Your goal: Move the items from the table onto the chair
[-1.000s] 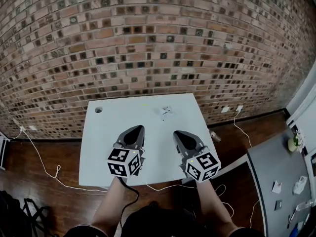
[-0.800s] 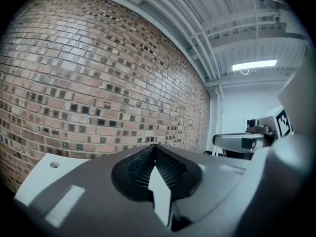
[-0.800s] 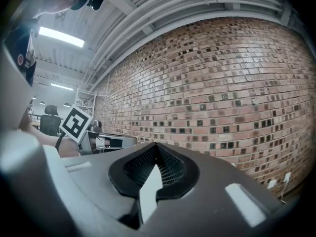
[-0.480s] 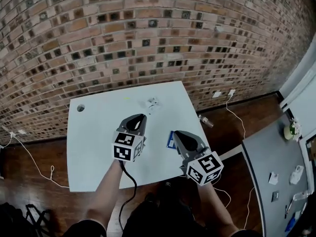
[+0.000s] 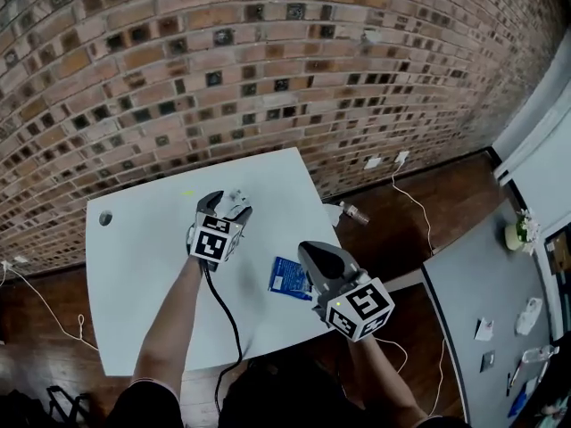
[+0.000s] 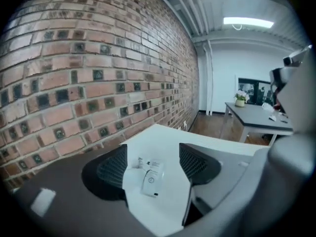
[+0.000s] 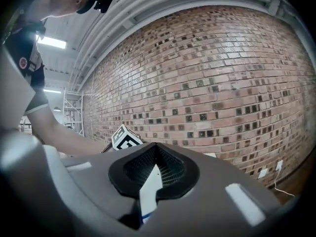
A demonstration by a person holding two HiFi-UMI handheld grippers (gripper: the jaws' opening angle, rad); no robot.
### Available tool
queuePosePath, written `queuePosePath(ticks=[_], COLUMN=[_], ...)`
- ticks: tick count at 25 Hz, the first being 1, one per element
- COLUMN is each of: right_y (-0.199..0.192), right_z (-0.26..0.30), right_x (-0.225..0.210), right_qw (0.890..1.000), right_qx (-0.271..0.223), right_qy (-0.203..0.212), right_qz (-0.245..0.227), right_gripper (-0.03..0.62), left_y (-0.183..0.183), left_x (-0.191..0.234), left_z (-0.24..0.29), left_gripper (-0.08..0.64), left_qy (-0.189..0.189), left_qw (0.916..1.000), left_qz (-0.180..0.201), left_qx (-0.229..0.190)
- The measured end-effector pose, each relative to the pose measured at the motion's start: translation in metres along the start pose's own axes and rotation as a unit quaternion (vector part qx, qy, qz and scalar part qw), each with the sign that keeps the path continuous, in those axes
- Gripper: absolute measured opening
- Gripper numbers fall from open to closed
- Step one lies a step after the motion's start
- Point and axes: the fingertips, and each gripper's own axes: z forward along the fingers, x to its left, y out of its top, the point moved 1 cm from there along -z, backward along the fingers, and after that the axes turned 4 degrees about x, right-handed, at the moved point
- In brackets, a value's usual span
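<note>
The white worktop (image 5: 143, 275) carried two loose things, and no chair showed in any view. My left gripper (image 5: 228, 207) reached to the far edge of the worktop. Its jaws had just been opening and stood spread, one on each side of the white plug, neither pad pressing on it. My right gripper (image 5: 312, 253) hung nearer my body with its jaws pressed together, pinching nothing that I could make out. The one blue packet (image 5: 289, 276) lay flat just to the left of the right gripper, nearer to it than to the left one. The one small white plug (image 6: 150, 177) lay between my left jaws, closer to the left pad. Its long axis ran roughly along the gap, so I judged that closing would take it across its narrow side.
</note>
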Motion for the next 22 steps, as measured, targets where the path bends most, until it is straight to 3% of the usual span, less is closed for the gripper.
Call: queuePosePath(ticks=[4,13,14,15,22], right_y=[-0.008,-0.021,-0.022,-0.023,-0.021], right_z=[0.001,0.006,0.006,0.006,0.010], right_x=[-0.027,-0.069,-0.071,-0.072,-0.062], right_qw=[1.000,0.999,0.999,0.999,0.999], right_qx=[0.014,0.033,0.034,0.034,0.030], right_qy=[-0.006,-0.008,-0.009,-0.008,0.002], right_qz=[0.013,0.019,0.021,0.023,0.022], right_gripper=[0.002,0.002,0.002,0.002,0.002], left_y=[-0.016,-0.060,-0.060,-0.059,-0.065], left_x=[0.014,0.032,0.030,0.029,0.019], left_z=[0.040,0.084,0.084,0.083,0.077], left_gripper=[0.348,0.333,0.288,0.155,0.066], left_qy=[0.011,0.020,0.026,0.032,0.042], left_qw=[0.9985,0.9925,0.9926,0.9926,0.9922], left_qz=[0.014,-0.032,-0.030,-0.026,-0.028], left_qx=[0.051,0.117,0.115,0.114,0.114])
